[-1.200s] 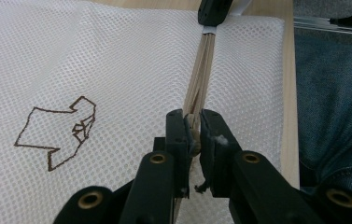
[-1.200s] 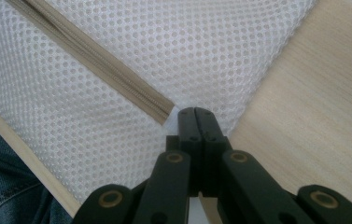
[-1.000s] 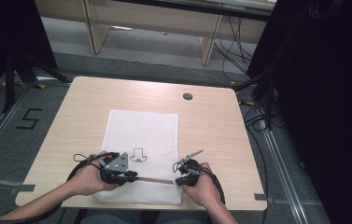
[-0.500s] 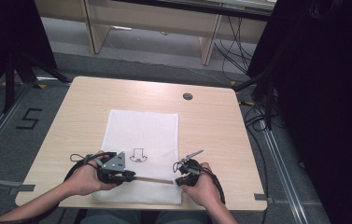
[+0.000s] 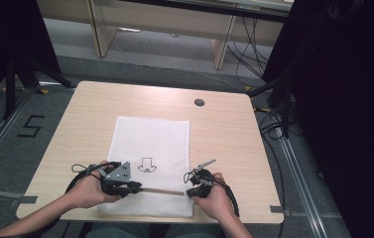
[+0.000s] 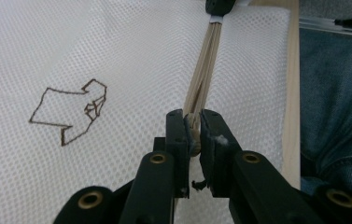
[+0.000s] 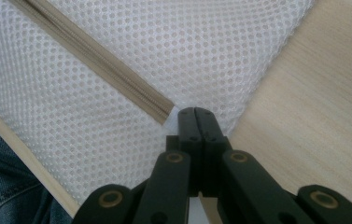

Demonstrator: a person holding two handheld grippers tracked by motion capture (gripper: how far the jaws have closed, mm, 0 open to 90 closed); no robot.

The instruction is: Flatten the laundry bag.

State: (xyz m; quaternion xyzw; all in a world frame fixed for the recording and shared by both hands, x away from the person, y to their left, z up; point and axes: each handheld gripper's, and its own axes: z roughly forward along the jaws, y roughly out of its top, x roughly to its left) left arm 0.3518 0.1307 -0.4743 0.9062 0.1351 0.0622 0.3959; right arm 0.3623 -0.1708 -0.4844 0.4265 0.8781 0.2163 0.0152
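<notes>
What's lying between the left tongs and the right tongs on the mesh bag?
The beige zipper of the white mesh bag runs between the left tongs and right tongs, seen from the high view.

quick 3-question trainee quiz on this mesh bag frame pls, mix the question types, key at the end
1. True or false: the left gripper has its jaws closed on the pull of the beige zipper.
2. Where does the right gripper pinch the white mesh bag? A) at the far edge, B) at the end of the zipper, near the bag's edge, C) on the dark outline mark.
3. Fill in: the bag lies flat on a light ____ table.

Key:
1. True
2. B
3. wooden
</notes>
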